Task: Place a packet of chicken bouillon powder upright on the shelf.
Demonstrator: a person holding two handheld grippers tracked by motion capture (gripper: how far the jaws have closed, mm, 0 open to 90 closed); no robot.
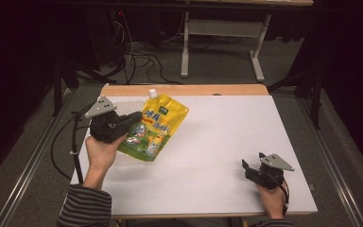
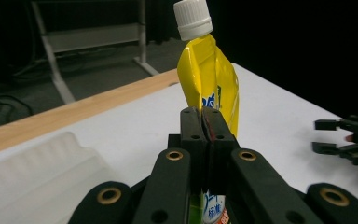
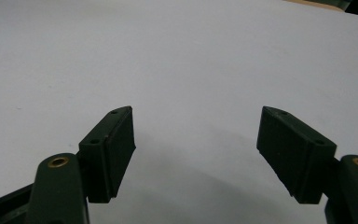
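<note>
At centre-left of the high view, the left gripper (image 1: 131,120) pinches the yellow spouted refill pouch (image 1: 158,127) at its edge. It looks soft, floppy and liquid-heavy; near the white cap (image 2: 193,18) seems firmer. Lower right, the right gripper (image 1: 246,166) gapes empty.

There is one yellow pouch (image 1: 158,127), topped by one white screw cap (image 2: 193,18). One clear ridged plastic tray (image 2: 37,163) lies on the one white table (image 1: 227,156). Two grippers are present: the left gripper (image 1: 134,118) and the right gripper (image 1: 246,166), each held by one hand, two hands in all.
</note>
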